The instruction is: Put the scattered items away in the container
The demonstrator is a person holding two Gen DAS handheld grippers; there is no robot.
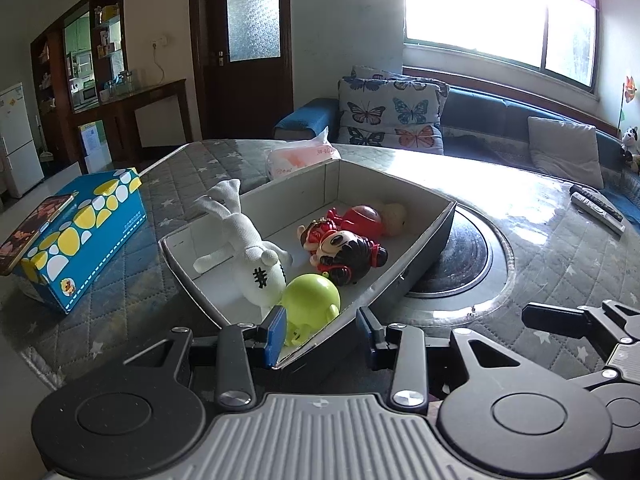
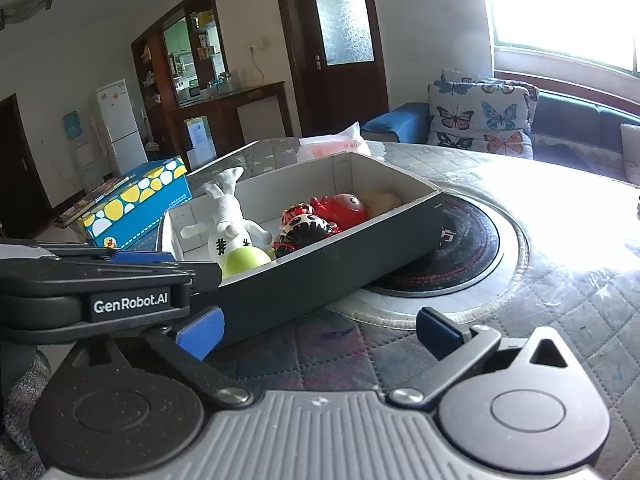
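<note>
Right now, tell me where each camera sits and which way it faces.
Left wrist: rides the left tongs, looking forward and down across the table into the grey box of toys; its open tongs straddle the box's near corner; right tongs at the right edge.
Right wrist: rides the right tongs, right of the box, facing its long side; its tongs wide open, empty; left tongs at left.
Both share: box, white plush doll, green toy, blue carton, door, butterfly cushion.

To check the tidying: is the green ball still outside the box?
No, the green ball lies inside the box, beside the white doll.
</note>
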